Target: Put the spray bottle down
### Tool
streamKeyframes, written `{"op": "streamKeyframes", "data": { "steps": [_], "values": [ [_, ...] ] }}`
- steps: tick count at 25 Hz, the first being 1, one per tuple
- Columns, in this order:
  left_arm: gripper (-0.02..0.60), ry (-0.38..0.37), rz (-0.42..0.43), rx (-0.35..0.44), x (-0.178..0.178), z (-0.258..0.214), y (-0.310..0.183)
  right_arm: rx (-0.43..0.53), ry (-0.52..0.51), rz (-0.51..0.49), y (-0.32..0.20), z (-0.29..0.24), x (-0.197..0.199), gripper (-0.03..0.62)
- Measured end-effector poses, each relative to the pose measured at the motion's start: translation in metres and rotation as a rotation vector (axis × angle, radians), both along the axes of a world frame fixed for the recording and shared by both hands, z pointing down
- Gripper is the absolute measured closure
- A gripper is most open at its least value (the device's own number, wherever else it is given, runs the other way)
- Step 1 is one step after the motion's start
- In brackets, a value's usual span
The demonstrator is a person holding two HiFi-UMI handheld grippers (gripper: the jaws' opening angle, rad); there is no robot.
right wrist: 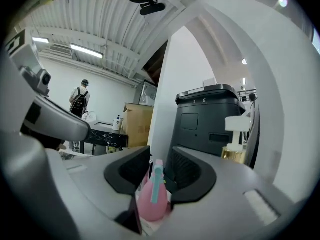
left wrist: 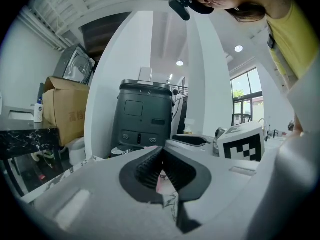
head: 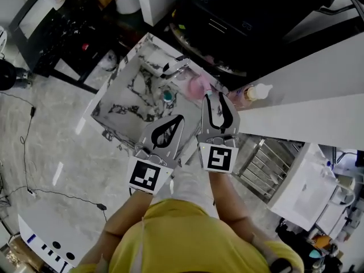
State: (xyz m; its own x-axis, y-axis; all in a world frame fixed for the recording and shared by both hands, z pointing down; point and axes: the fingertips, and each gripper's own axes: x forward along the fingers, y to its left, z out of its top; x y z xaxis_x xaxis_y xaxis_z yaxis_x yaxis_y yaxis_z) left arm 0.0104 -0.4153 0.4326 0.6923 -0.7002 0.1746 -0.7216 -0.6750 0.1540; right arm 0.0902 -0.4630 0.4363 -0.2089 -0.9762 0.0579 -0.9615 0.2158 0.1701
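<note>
The pink spray bottle (right wrist: 152,201) is seen standing upright on the marbled counter (head: 122,104), framed by the spread jaws of the right tool (right wrist: 159,166). The pads are held clear of it on both sides, so nothing is pinched. Whether the bottle stands inside the gap or just past the tips is not settled by the head view, where it appears slightly ahead and to the left of the tips. To the right of this tool a gold pump bottle (right wrist: 235,134) with a white head is seen. The left tool (left wrist: 161,151) is held just beside the right one, its jaws pressed together with nothing gripped. A black appliance (right wrist: 207,119) is seen beyond both.
</note>
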Motion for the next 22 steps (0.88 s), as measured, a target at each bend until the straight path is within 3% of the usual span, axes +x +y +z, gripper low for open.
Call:
{"op": "streamKeyframes", "data": {
  "steps": [11, 22],
  "values": [
    [0.581, 0.005, -0.030, 0.111, -0.003, -0.052, 0.027, 0.035, -0.008, 0.002, 0.069, -0.059, 0.021, 0.592],
    [0.581, -0.009, -0.081, 0.199, -0.010, -0.109, 0.060, 0.119, -0.011, -0.011, 0.132, -0.126, 0.027, 0.594]
  ]
}}
